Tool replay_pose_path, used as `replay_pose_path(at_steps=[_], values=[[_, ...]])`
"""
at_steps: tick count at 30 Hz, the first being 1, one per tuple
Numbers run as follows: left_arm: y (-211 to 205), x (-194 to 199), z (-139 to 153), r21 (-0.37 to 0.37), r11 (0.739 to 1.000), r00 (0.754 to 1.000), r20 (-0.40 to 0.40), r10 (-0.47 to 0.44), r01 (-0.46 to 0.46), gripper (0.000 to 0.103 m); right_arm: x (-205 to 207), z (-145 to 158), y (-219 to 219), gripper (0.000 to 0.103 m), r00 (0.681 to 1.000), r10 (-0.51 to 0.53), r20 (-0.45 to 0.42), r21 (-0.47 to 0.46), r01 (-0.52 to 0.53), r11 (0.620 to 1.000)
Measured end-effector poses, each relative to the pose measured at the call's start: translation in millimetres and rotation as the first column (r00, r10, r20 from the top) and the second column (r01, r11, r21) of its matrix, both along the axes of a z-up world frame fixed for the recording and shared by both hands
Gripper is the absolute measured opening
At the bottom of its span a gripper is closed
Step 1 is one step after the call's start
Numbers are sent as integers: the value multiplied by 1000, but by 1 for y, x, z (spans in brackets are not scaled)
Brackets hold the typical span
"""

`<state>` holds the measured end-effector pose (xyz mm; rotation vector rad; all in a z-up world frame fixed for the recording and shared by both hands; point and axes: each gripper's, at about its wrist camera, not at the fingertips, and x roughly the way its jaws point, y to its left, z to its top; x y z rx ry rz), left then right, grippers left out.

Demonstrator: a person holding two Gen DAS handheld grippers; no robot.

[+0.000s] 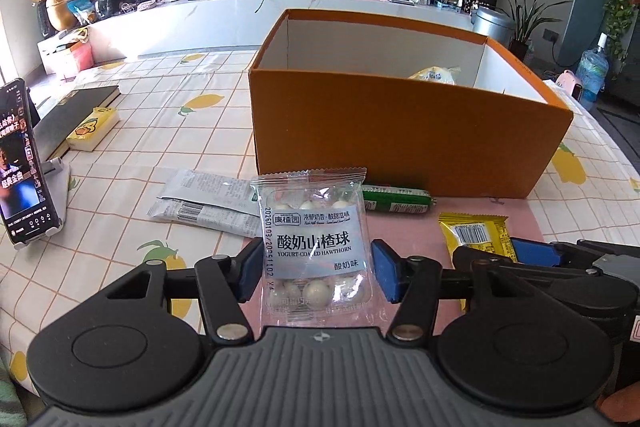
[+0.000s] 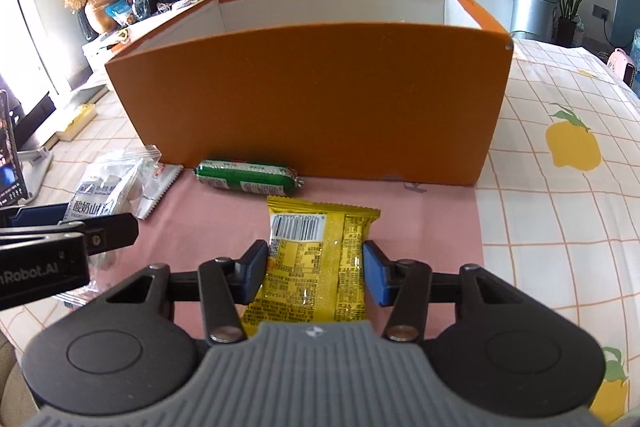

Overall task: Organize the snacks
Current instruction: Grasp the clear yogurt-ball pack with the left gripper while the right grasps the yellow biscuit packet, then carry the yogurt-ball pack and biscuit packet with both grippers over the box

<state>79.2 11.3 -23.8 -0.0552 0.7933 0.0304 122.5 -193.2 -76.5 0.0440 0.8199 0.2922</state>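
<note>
My left gripper (image 1: 314,273) clamps the hawthorn bag (image 1: 314,247), my right gripper (image 2: 316,273) the yellow packet (image 2: 320,263), before the orange box (image 2: 308,99) on the lemon-print bench (image 2: 560,207).

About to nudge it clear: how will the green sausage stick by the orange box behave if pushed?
The green sausage stick looks round and lies on its side, so it would probably roll. Its glossy wrap suggests slippery. The orange box right behind it may stop it.
</note>
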Motion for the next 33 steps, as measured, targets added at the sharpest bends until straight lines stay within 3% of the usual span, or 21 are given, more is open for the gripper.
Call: replay_pose_path(at_steps=[8, 15, 19, 24, 29, 33], values=[[0, -9, 33, -31, 998, 997, 50, -57, 59, 65, -25, 41, -13, 49, 998, -6, 69, 69, 1, 998], [3, 10, 69, -45, 989, 988, 71, -134, 137, 65, -22, 91, -22, 49, 989, 23, 147, 107, -39, 994], [9, 38, 89, -75, 980, 981, 72, -181, 186, 65, 3, 115, -24, 49, 988, 47, 145, 138, -68, 988], [8, 83, 103, -3, 972, 970, 69, -233, 234, 65, 53, 132, -28, 49, 995, 67, 76, 229, -83, 970], [5, 134, 97, 45, 960, 961, -1, -277, 277, 65, 111, 135, -27, 49, 997, 79, -14, 306, -71, 949], [2, 170, 77, 99, 947, 951, -95, -296, 305, 65, 153, 127, -13, 49, 993, 101, -63, 259, -82, 962]])
